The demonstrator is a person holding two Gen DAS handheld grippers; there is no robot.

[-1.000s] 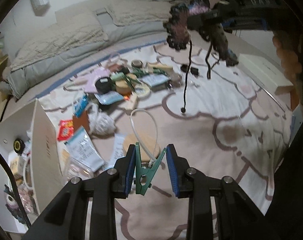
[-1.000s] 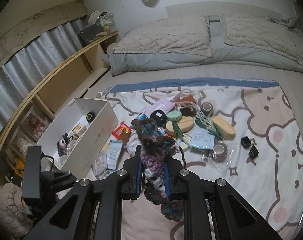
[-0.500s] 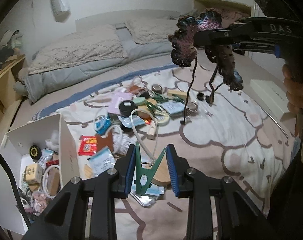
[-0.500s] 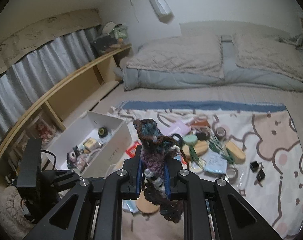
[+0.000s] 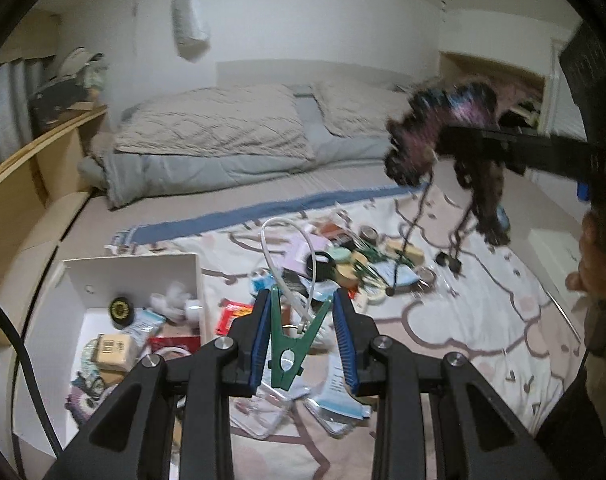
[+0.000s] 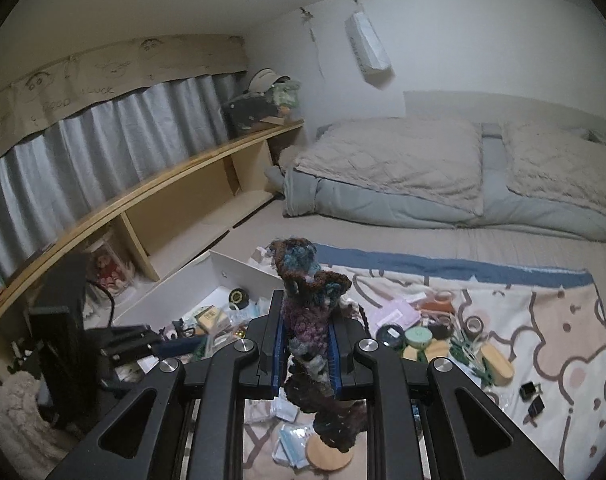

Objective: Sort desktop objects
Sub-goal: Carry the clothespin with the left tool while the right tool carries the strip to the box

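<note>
Lay along the far wall: a bed [image 6: 463, 184] with two beige quilts [image 5: 211, 124] over grey bedding. Ran down the left side: a wooden shelf [image 6: 151, 196] under grey curtains [image 6: 103, 144]. Hung high on the white wall: an air conditioner [image 6: 367, 46]. Sat at the shelf's far end: a cap [image 6: 265, 78].

My green plastic clothespin [image 5: 289, 344]; my purple-brown-blue crocheted yarn piece [image 6: 309, 320]; white open box [image 5: 135, 272]; cream cartoon-print blanket [image 6: 543, 320].

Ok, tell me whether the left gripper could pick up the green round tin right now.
Probably not: the left gripper is already shut on a green clip, so its jaws are occupied. The green round tin itself lies uncovered.
</note>
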